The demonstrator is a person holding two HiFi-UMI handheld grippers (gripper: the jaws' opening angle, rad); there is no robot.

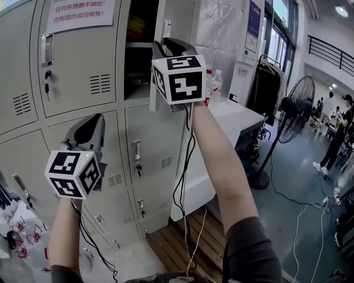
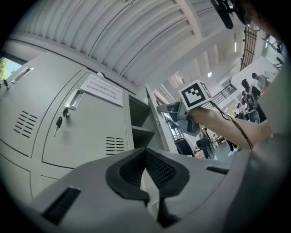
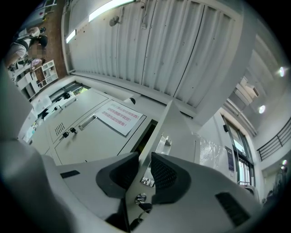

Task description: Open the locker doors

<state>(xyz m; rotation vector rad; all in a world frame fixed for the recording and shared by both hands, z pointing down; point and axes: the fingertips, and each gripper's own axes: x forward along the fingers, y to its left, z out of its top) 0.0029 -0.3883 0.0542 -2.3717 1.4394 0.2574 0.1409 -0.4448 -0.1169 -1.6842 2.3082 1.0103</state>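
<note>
A bank of grey lockers (image 1: 83,72) fills the left of the head view. One upper locker door (image 1: 177,22) stands open, with shelves showing in the dark compartment (image 1: 138,61). My right gripper (image 1: 159,51) is raised to that door's free edge. In the right gripper view the door (image 3: 177,132) runs between the two pads, and my right gripper (image 3: 144,164) is shut on its edge just above the lock. My left gripper (image 1: 97,118) hangs lower, in front of a closed middle-row door (image 1: 58,132). It is shut with nothing in it (image 2: 145,154). From there the open door (image 2: 153,119) and the right gripper (image 2: 163,108) show.
A paper notice (image 1: 80,14) is stuck on the closed upper door, which has a handle and keys (image 1: 47,74). A white counter (image 1: 235,119) with bottles (image 1: 214,85) stands right of the lockers, with a floor fan (image 1: 290,110) beyond. Cables (image 1: 298,221) trail on the floor. A plastic bag (image 1: 22,232) lies low left.
</note>
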